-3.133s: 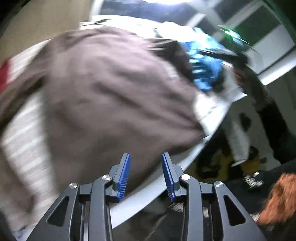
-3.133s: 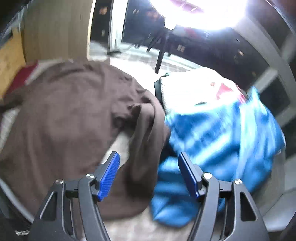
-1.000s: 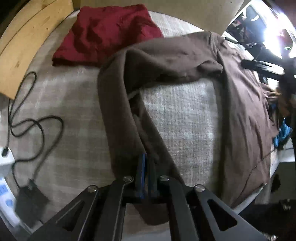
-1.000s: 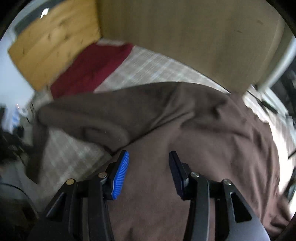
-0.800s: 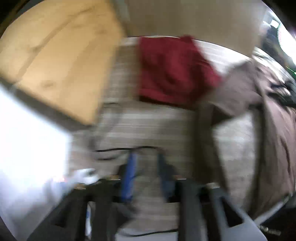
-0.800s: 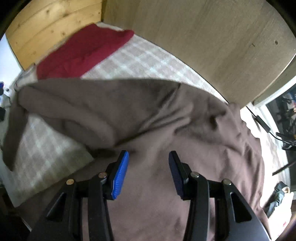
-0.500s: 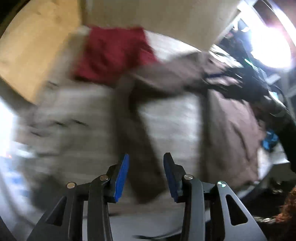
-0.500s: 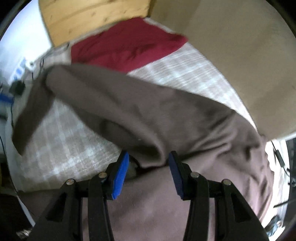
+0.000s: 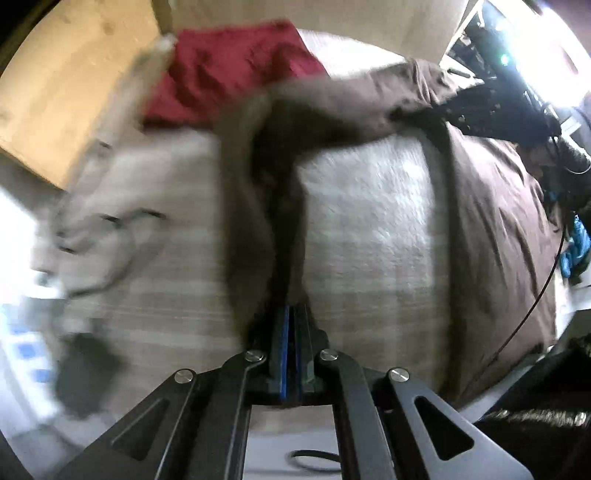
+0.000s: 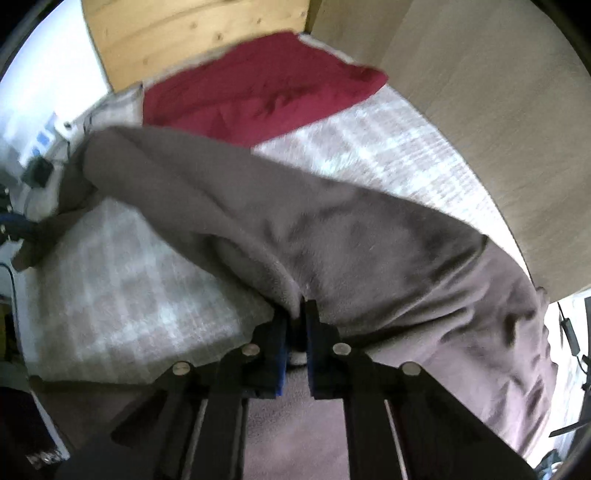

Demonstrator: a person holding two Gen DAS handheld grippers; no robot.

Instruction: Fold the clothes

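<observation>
A brown long-sleeved garment (image 9: pixel 491 206) lies spread over the plaid bed cover (image 9: pixel 369 229). One sleeve (image 9: pixel 266 206) runs down the middle toward me. My left gripper (image 9: pixel 290 321) is closing, and its blue pads pinch the end of that sleeve. In the right wrist view the brown garment (image 10: pixel 369 236) bunches up in front of my right gripper (image 10: pixel 295 325). That gripper's jaws are closing too, with a fold of the brown fabric pressed between them. The right gripper's dark body (image 9: pixel 491 107) shows at the garment's far side in the left wrist view.
A folded red garment (image 9: pixel 229 70) (image 10: pixel 258 88) lies at the far end of the bed. Behind it stand a wooden board (image 10: pixel 192 33) and a beige panel (image 10: pixel 480 92). A black adapter (image 9: pixel 85 365) and cables lie at the left. Blue cloth (image 9: pixel 574 251) shows at the right edge.
My left gripper let go of the sleeve, swung about open, and has shut again on the sleeve end. My right gripper, open over the garment, has come down and shut on a fold.
</observation>
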